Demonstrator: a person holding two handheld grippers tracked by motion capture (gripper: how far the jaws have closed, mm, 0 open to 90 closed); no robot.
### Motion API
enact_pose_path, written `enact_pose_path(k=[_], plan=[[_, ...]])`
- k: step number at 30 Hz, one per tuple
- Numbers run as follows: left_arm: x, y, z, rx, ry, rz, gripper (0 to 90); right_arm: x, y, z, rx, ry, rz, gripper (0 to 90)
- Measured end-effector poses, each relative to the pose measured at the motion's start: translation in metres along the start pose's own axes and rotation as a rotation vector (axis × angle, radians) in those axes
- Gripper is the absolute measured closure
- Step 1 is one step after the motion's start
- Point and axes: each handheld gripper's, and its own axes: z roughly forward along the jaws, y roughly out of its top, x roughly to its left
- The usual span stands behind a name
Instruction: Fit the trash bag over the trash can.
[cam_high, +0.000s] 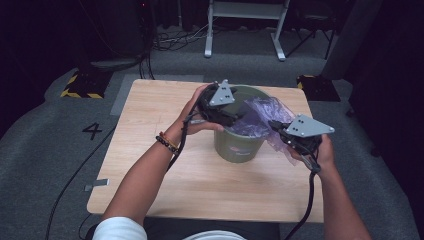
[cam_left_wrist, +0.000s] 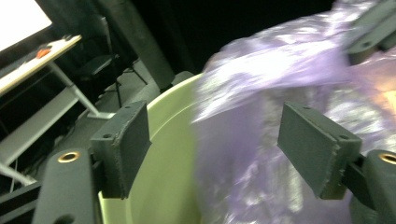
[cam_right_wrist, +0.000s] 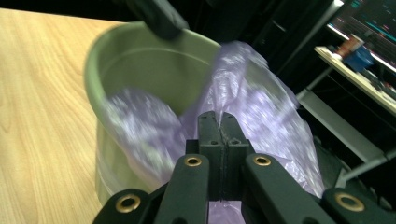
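One green bin (cam_high: 240, 142) stands on the wooden surface (cam_high: 150, 165), a little right of its middle and toward the far edge. One purple plastic bag (cam_high: 260, 117) lies partly inside it and spills over the right side of the rim.

Two claws work at the bin. The left claw (cam_high: 235, 116) is at the bin's left, far rim, and reaches over the opening. In the left gripper view its two pads (cam_left_wrist: 123, 147) stand wide apart, one outside the bin wall and the other over the bag; they appear to press on nothing, though motion blurs that view. The right claw (cam_high: 279, 126) is at the bin's right side, just outside the rim. In the right gripper view its two jaws are closed flat together, with a fold of the purple bag pinched between them and the film pulled up from the bin.

Two forearms come in from the near edge. One beaded bracelet (cam_high: 166, 144) sits on the left wrist.
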Motion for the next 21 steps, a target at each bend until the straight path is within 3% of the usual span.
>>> enact_pose_path(k=[3, 5, 7, 9, 10, 14, 17, 18, 19, 21], plan=[[-0.008, 0.007, 0.009, 0.021, -0.005, 0.048, 23.3, 0.003, 0.018, 0.005, 0.0, 0.047, -0.06, 90.0], [-0.011, 0.008, 0.014, 0.038, 0.0, 0.078, 27.8, 0.003, 0.021, 0.007, -0.003, 0.065, -0.065, 90.0], [-0.012, 0.009, 0.016, 0.054, 0.019, 0.096, 38.5, 0.005, 0.026, 0.009, -0.001, 0.081, -0.082, 90.0], [-0.011, 0.008, 0.016, 0.048, 0.023, 0.101, 59.1, 0.008, 0.03, 0.011, -0.01, 0.111, -0.092, 90.0], [-0.011, 0.008, 0.016, 0.051, 0.023, 0.108, 59.1, 0.008, 0.03, 0.011, -0.01, 0.111, -0.092, 90.0], [-0.01, 0.007, 0.016, 0.073, 0.04, 0.136, 89.6, 0.009, 0.031, 0.012, -0.013, 0.121, -0.096, 87.8], [-0.007, 0.003, 0.014, 0.098, 0.054, 0.132, 90.0, 0.01, 0.029, 0.009, -0.016, 0.11, -0.091, 80.5], [-0.005, 0.001, 0.013, 0.106, 0.065, 0.126, 90.0, 0.01, 0.029, 0.008, -0.015, 0.1, -0.091, 74.3], [-0.003, 0.0, 0.011, 0.109, 0.067, 0.117, 90.0, 0.008, 0.026, 0.003, -0.027, 0.068, -0.055, 57.1], [0.001, -0.005, 0.007, 0.119, 0.093, 0.101, 90.0, 0.007, 0.024, 0.0, -0.037, 0.064, -0.029, 52.8]])
